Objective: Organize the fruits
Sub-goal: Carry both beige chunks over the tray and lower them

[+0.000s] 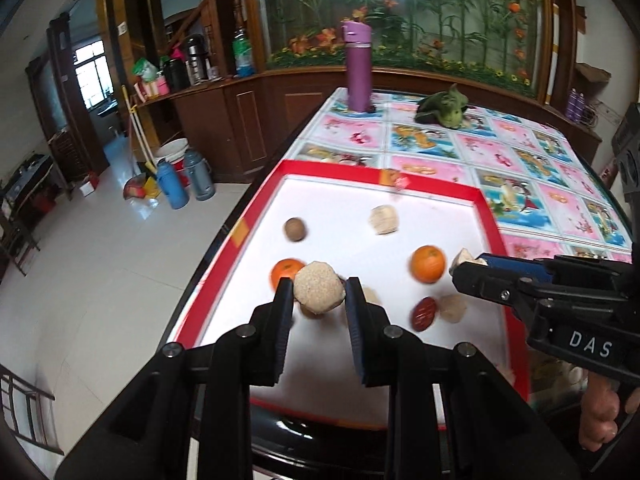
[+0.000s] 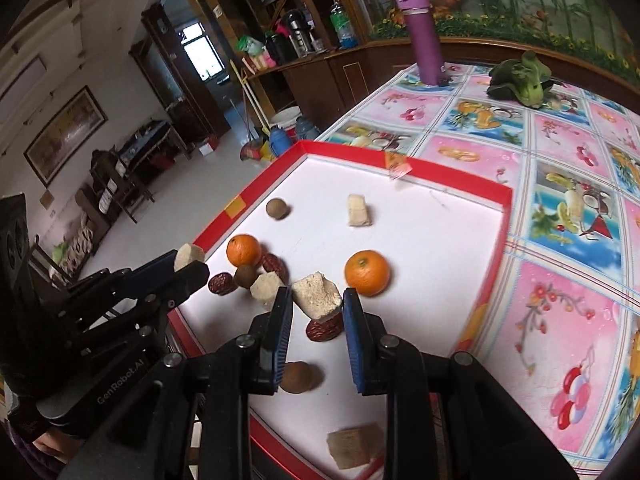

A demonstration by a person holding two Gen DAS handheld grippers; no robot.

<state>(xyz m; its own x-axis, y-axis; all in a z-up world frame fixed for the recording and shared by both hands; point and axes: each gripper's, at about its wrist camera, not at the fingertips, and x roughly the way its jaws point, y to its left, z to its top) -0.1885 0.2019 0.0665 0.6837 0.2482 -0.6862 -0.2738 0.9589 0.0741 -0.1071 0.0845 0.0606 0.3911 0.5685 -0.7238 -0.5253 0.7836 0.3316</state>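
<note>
Left gripper [image 1: 319, 292]: clenched on a round beige cake [image 1: 319, 293], raised above the tray's near part.
Right gripper [image 2: 317, 299]: clamped on a broken beige chunk [image 2: 317, 295], over a red date [image 2: 324, 330].
Tray [image 2: 490, 188]: red-rimmed, white floor, on the desk [image 2: 560, 280]; holds two oranges [image 2: 367, 273], dates, brown round fruits (possibly longans) and beige pieces.
Far end: purple bottle [image 1: 359, 68] upright, leafy greens [image 1: 442, 110] beside it.

Both units are matte black with angular linkage arms joined by round silver pivot screws. Left gripper [image 1: 319, 292]: blue ribbed pads, white "GenRobot.AI" lettering on its body. Right gripper [image 2: 317, 300]: identical blue pads, body marked "DAS".
</note>
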